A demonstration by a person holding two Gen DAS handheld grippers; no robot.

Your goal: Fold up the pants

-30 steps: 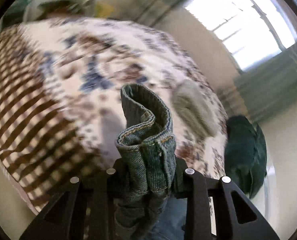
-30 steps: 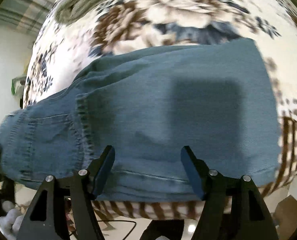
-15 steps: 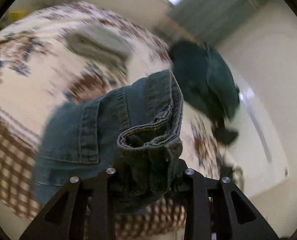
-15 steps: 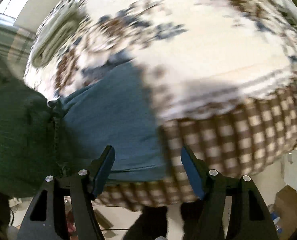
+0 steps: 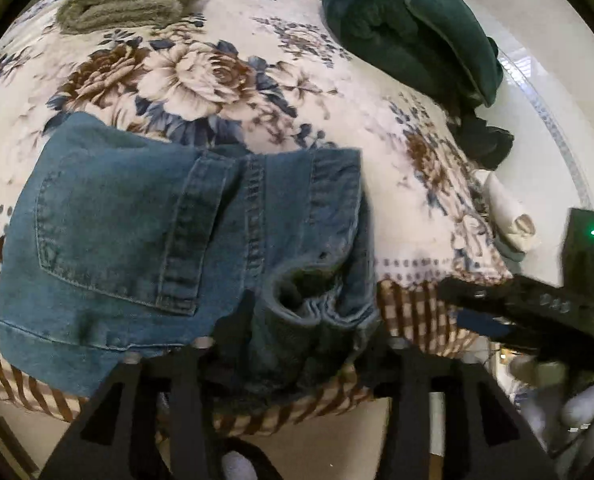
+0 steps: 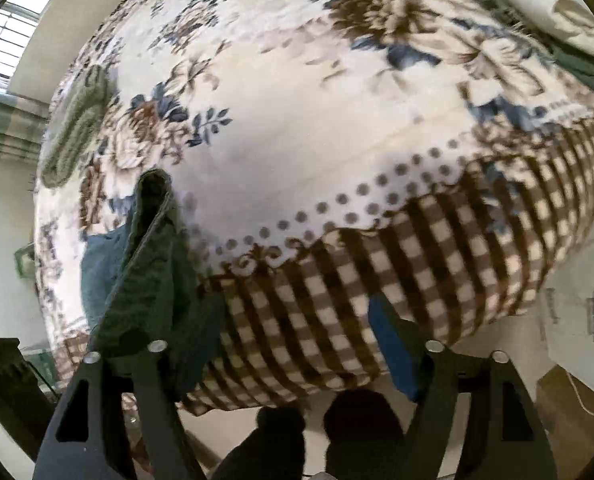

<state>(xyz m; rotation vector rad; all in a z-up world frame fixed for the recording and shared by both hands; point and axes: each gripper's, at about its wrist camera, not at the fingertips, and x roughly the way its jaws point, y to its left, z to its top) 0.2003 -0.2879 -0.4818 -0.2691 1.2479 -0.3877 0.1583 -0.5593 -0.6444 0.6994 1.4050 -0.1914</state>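
The left tool, clamped on the waistband, has laid the jeans folded at the bed's near edge; the right tool hangs wide, empty; fold nearly done.

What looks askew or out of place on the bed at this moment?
The jeans lie folded at the bed's near edge, but the waistband is bunched in the left gripper, not flat. A fold of cloth drapes over the open right gripper's left finger.

The pants lie on the bed at its near edge, just before my left claw — a rolled towel behind them, a folded blanket far right.
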